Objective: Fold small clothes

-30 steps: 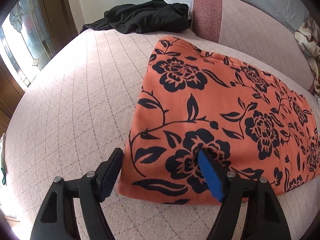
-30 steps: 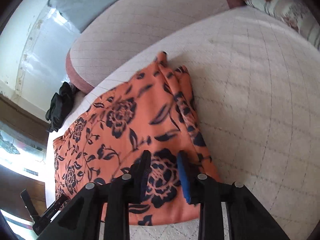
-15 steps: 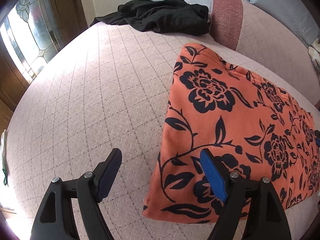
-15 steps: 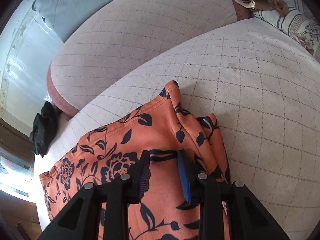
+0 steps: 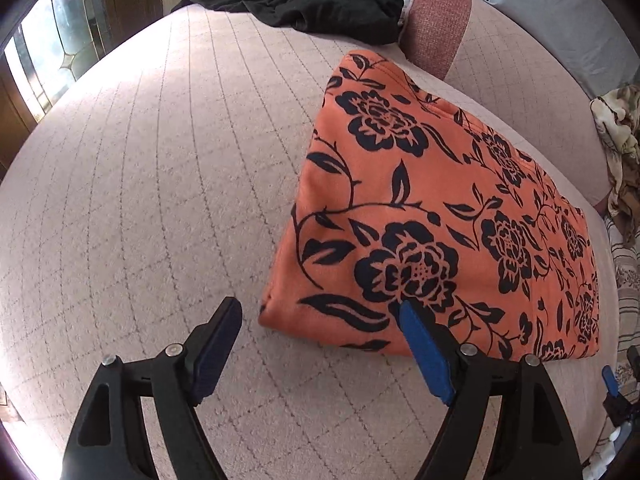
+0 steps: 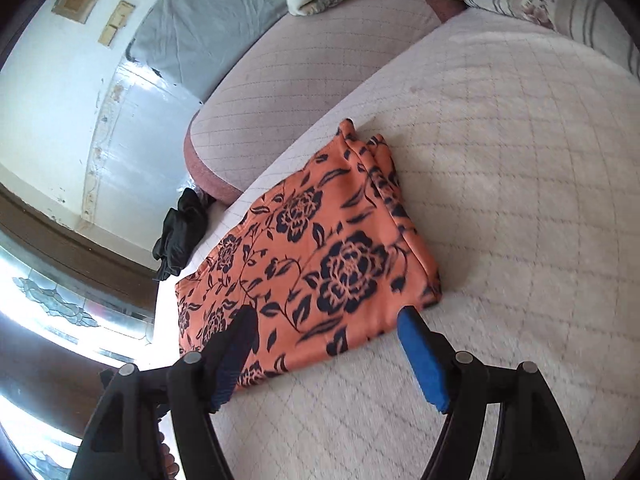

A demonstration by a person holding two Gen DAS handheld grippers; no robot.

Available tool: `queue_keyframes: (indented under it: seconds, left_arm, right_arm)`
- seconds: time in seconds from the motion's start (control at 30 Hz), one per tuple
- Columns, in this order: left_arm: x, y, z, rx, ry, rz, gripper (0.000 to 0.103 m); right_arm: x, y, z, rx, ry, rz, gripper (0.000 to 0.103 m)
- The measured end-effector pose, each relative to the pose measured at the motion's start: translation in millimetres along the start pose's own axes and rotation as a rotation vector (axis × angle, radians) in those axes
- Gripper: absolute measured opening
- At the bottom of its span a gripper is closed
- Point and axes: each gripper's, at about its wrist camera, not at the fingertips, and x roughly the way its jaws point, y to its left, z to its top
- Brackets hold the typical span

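Folded orange garment (image 5: 436,216) with black floral print, flat on the quilted pink cushion (image 5: 160,168).

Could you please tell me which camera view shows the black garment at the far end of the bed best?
The left wrist view: the black garment lies spread along the far edge of the bed, large and unobstructed. The right wrist view shows only a small dark bunch beside the cushion, its shape hard to read.
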Motion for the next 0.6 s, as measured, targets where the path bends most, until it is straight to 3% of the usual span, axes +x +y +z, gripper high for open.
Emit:
queue_keyframes:
  seconds: [0.1,0.17,0.27,0.5,0.6]
  left_arm:
    - [5,3,-18,-0.061,0.067,-0.112,0.082]
    - [-2,1,-30,-0.062,0.046,-0.126,0.082]
    - [-8,6,-39,-0.097,0.051,-0.207,0.082]
    - [0,-3,-29,-0.033,-0.036,-0.058,0.082]
    - [1,-4,-30,-0.015,-0.049,-0.032,0.082]
  right_arm:
    - [-6,-19,-12,0.085,0.012,0.04,0.076]
    - [-3,-28,-18,0.138,0.023,0.067,0.076]
    - [2,-33,-24,0.171,0.029,0.075,0.076]
    - [11,-36,-28,0.175,0.029,0.077,0.076]
    - [13,-37,-27,0.165,0.024,0.068,0.076]
